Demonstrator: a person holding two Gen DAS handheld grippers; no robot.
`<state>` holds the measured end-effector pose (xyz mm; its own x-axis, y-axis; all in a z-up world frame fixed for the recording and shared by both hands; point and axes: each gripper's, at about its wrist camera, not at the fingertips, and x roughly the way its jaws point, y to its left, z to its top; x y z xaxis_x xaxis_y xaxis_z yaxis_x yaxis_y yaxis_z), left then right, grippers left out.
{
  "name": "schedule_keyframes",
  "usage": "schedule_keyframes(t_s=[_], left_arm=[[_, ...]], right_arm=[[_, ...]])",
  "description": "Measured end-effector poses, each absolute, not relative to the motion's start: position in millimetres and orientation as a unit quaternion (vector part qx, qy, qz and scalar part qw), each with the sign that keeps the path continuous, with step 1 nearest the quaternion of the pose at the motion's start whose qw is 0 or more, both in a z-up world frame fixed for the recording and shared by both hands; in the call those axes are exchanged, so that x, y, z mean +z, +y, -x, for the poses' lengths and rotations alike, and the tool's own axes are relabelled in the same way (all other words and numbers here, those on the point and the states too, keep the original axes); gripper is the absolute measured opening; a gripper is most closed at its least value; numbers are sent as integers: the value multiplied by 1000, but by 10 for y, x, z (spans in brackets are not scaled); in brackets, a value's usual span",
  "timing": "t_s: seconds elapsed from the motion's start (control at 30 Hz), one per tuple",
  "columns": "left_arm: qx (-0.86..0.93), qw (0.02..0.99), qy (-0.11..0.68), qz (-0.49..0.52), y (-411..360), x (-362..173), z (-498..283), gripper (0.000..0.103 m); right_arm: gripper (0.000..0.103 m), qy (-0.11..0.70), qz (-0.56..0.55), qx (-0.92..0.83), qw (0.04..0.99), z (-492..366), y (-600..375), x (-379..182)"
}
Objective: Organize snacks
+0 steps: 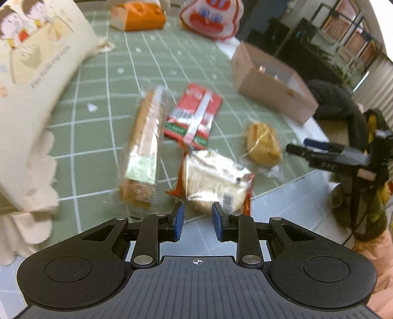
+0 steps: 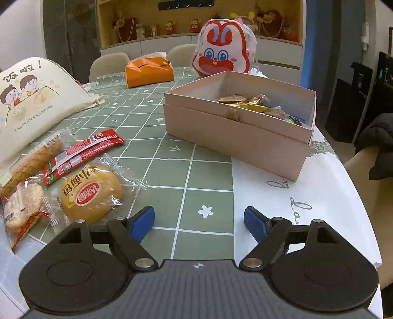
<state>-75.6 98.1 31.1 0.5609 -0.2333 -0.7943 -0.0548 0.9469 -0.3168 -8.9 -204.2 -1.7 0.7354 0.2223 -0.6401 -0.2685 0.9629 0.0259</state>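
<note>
Several wrapped snacks lie on the green checked tablecloth: a long biscuit pack (image 1: 143, 144) (image 2: 32, 160), a red sausage pack (image 1: 194, 115) (image 2: 83, 153), a round yellow bun (image 1: 264, 143) (image 2: 92, 196) and a crinkly rice-cracker pack (image 1: 213, 181) (image 2: 22, 206). A pink cardboard box (image 2: 235, 137) (image 1: 270, 83) holds several snacks. My left gripper (image 1: 196, 220) is open and empty, just short of the cracker pack. My right gripper (image 2: 199, 220) is wide open and empty above the table, right of the bun. It shows at the right edge of the left wrist view (image 1: 307, 149).
A cream cartoon tote bag (image 2: 29, 98) (image 1: 32, 73) stands at the left. An orange tissue box (image 2: 148, 71) (image 1: 137, 14) and a rabbit-face bag (image 2: 223, 51) (image 1: 211, 17) sit at the back. A white paper sheet (image 2: 294, 191) covers the table's right edge; chairs stand behind.
</note>
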Motion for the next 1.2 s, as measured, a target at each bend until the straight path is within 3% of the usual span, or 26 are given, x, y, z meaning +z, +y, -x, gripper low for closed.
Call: schedule_keyframes(t_s=[0.47,0.67,0.8,1.2], left_arm=[[-77,898,391,187,840,180,-36,33],[-88,892,397,197,848,200,15,33],[-89,883,401,226,946,137,68,33],[-169,864,398,259,588,-21,-148,34]], right_arm=[[82,302,-44,187,934,139,-1980,240],[83,303,19,144,942,4,-1760,173],[86,294,4,105,950,32,-1966,147],[86,309,33,179,933,417,-1765,44]])
